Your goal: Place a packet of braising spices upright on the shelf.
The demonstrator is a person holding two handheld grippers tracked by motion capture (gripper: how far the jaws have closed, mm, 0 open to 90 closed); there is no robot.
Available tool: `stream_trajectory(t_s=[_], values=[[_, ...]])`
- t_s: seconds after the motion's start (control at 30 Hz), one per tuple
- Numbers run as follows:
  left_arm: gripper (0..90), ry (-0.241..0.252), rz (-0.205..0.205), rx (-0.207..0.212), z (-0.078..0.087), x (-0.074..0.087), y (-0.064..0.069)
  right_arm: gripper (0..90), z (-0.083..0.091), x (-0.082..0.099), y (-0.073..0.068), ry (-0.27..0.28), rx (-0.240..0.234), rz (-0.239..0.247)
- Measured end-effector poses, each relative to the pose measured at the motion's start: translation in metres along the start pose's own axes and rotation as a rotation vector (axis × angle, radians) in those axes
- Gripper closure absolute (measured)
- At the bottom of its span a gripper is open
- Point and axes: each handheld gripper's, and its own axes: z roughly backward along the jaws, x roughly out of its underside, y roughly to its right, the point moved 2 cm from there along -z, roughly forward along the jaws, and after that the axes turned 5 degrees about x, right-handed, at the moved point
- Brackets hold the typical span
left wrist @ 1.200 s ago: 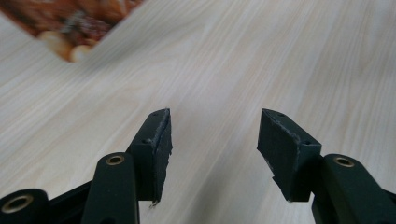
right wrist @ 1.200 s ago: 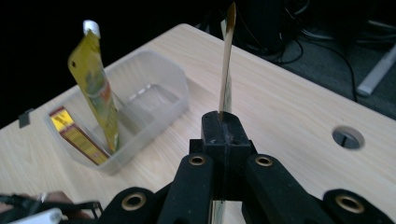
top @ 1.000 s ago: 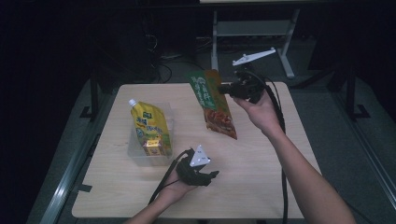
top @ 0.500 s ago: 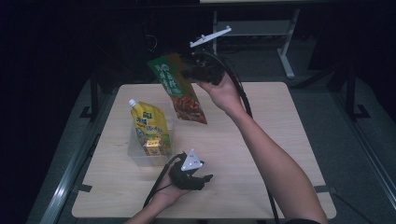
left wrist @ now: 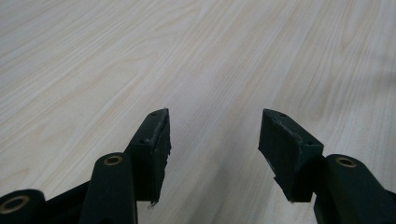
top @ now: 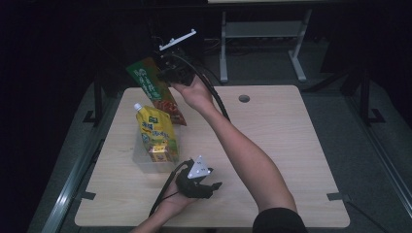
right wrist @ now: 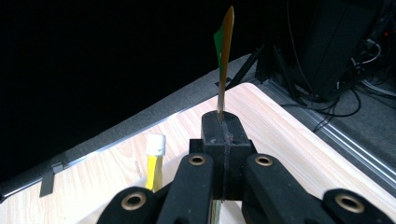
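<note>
High view: right gripper (top: 163, 73) holds a green-and-red pouch (top: 158, 92) aloft over the counter's (top: 282, 145) far left. A yellow pouch (top: 155, 133) stands in a clear tub (top: 145, 162) below. Left gripper (top: 209, 187) rests near the front edge.

Left gripper view: jaws part-open, nothing between them, bare counter (left wrist: 196, 56) beneath.

Right gripper view: jaws clamped tight on the green-and-red pouch (right wrist: 225, 56), seen edge-on; yellow pouch (right wrist: 155, 161) lower left.
</note>
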Motion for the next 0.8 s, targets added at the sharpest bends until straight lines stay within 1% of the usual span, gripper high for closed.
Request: stream_trajectory(t_s=[0.07, 0.1, 0.13, 0.27, 0.3, 0.33, 0.37, 0.43, 0.5, 0.53, 0.57, 0.6, 0.63, 0.67, 0.8], values=[[42.9, 0.006, 0.007, 0.0, 0.001, 0.0, 0.0, 90.0, -0.01, 0.001, 0.0, 0.006, -0.006, -0.012], [42.9, -0.001, 0.004, -0.002, 0.003, 0.0, -0.001, 90.0, -0.015, 0.003, 0.0, 0.004, -0.01, -0.024], [42.9, 0.001, 0.006, -0.003, 0.003, 0.0, -0.001, 90.0, -0.02, 0.005, 0.0, 0.009, -0.015, -0.023], [42.8, -0.004, 0.006, 0.002, 0.002, 0.0, 0.0, 90.0, -0.031, 0.012, -0.001, 0.016, -0.024, -0.047], [42.9, -0.008, -0.003, 0.003, 0.002, 0.0, 0.0, 90.0, -0.033, 0.014, -0.001, 0.017, -0.026, -0.054], [42.9, 0.001, 0.004, 0.004, 0.001, 0.0, 0.001, 90.0, -0.036, 0.017, -0.001, 0.023, -0.026, -0.051], [42.8, 0.001, 0.003, 0.004, 0.001, 0.0, 0.001, 90.0, -0.038, 0.02, -0.001, 0.023, -0.03, -0.059], [42.8, -0.001, 0.0, 0.005, 0.0, 0.0, 0.003, 90.0, -0.041, 0.026, -0.001, 0.028, -0.033, -0.068], [42.3, -0.014, -0.006, 0.007, -0.001, 0.0, 0.003, 90.0, -0.043, 0.032, 0.0, 0.033, -0.047, -0.101], [42.1, -0.012, 0.002, 0.009, -0.002, 0.0, 0.004, 90.0, -0.045, 0.034, 0.001, 0.037, -0.046, -0.108], [42.0, -0.029, -0.011, 0.013, -0.002, 0.001, 0.004, 90.0, -0.046, 0.038, 0.001, 0.037, -0.043, -0.114], [41.9, -0.032, -0.022, 0.007, -0.002, 0.0, 0.003, 90.0, -0.047, 0.041, 0.001, 0.04, -0.044, -0.12], [41.9, -0.03, -0.023, 0.008, -0.002, 0.0, 0.004, 90.0, -0.048, 0.045, 0.002, 0.042, -0.039, -0.109], [41.9, -0.025, -0.026, -0.001, -0.002, 0.0, 0.004, 90.0, -0.048, 0.047, 0.002, 0.049, -0.033, -0.111], [41.9, -0.027, -0.021, 0.007, -0.004, 0.0, 0.005, 90.0, -0.048, 0.055, 0.005, 0.054, -0.019, -0.108]])
